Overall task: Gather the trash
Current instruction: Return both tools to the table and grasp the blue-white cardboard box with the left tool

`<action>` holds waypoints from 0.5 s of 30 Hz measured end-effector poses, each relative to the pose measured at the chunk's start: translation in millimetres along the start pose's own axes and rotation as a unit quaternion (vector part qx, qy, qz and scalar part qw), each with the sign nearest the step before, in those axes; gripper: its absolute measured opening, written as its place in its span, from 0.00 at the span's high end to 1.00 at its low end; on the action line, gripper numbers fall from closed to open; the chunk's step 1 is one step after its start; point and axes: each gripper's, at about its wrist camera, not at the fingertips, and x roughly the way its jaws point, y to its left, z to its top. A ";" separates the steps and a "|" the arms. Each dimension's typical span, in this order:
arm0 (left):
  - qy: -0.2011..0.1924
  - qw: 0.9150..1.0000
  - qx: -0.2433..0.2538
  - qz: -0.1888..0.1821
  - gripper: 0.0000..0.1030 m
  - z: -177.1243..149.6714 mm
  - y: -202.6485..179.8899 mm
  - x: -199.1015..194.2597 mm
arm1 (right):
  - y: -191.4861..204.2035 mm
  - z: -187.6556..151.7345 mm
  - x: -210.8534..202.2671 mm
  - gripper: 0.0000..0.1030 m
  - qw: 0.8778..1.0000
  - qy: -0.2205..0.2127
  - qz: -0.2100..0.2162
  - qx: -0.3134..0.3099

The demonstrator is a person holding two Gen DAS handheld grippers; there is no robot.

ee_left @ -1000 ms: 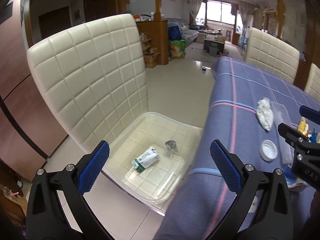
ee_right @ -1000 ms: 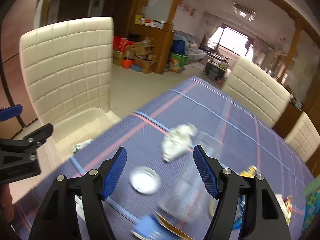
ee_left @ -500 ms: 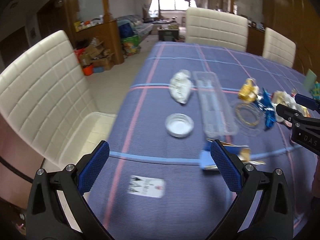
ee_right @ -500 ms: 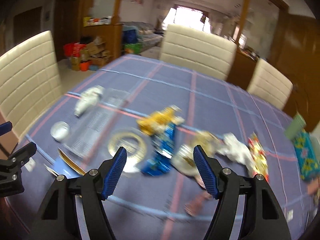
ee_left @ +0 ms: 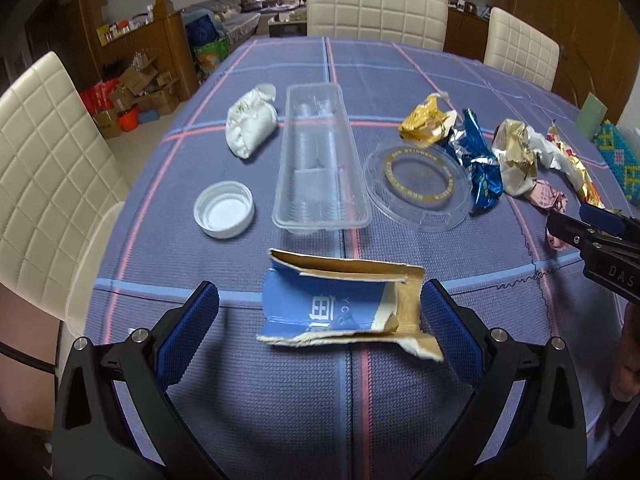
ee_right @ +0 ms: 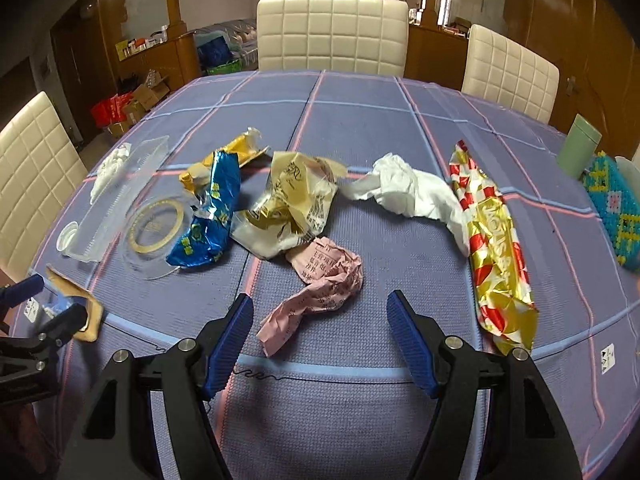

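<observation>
both views swung from chair to table | left gripper wide around torn cardboard at near edge: light, stiff, pinch your flap | right gripper wide before pink paper: soft

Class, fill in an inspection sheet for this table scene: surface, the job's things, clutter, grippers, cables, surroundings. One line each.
Surface: table under a blue cloth with pink and pale blue stripes.
Job's things: torn blue carton piece, white cap, clear plastic tray, clear round lid, white wad, blue foil wrapper, gold wrapper, pink crumpled paper, white tissue, red-and-gold wrapper.
Clutter: green cup, turquoise beaded item at the right edge.
Grippers: left hand-held gripper open, straddling the carton piece; right hand-held gripper open before the pink paper.
Cables: nothing seen.
Surroundings: cream chairs, boxes on the floor.
</observation>
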 end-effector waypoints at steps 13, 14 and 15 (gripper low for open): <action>0.003 1.000 0.006 -0.022 0.12 -2.8 1.4 4.7 | 0.1 -3.7 15.8 0.54 1.000 0.004 0.014 0.006; -0.001 1.000 0.008 -0.025 0.20 -3.3 0.4 2.5 | 1.7 -3.4 14.1 0.62 1.000 0.003 0.016 0.004; -0.004 1.000 0.011 -0.025 0.20 -3.7 -0.7 0.9 | 2.7 -3.6 13.5 0.69 1.000 0.002 0.017 0.002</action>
